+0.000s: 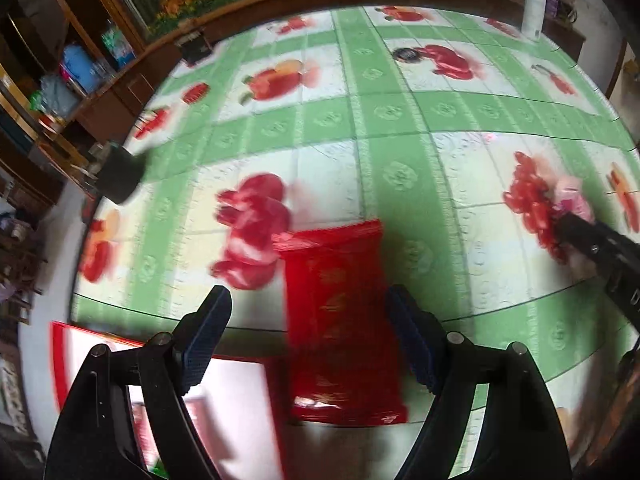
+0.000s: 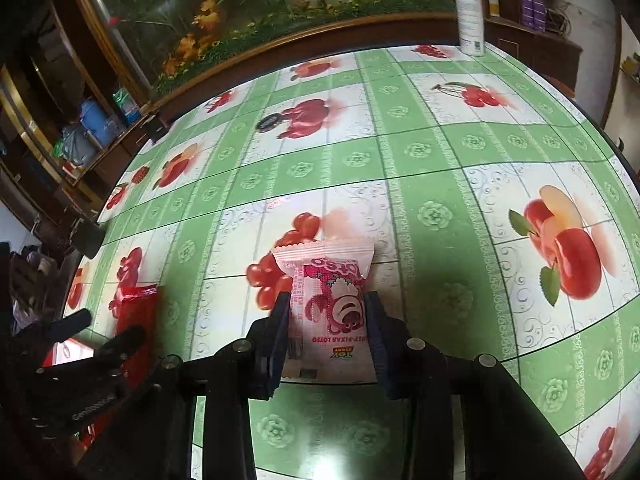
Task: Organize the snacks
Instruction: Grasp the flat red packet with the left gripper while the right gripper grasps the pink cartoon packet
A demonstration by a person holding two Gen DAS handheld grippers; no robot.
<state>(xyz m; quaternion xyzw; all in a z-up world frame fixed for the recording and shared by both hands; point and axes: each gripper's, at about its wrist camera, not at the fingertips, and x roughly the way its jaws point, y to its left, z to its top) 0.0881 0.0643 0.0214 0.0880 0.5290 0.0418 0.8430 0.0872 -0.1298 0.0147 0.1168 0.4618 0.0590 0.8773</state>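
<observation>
Black plastic left gripper [image 1: 308,320] angled steeply down over the table, ribbed dark-blue pads [image 1: 208,340] standing wide apart, released, nothing pressed. Glossy red foil snack packet [image 1: 340,320] with crimped top edge and faint gold print, lying flat on the green-and-white fruit-printed vinyl tablecloth [image 1: 400,120], between the spread fingers but apart from both pads. Red-bordered white flat box [image 1: 160,360] at near left table edge, partly under the left finger.

Black plastic right gripper [image 2: 326,308] likewise tilted downward, clenched on a pink-and-white crinkly plastic snack packet [image 2: 328,284] printed with a bear cartoon; both pads pressing its sides, serrated top seal pointing away. Packet low over the tablecloth; contact with it cannot be told. White plastic spray bottle [image 2: 470,12] upright at far edge.
</observation>
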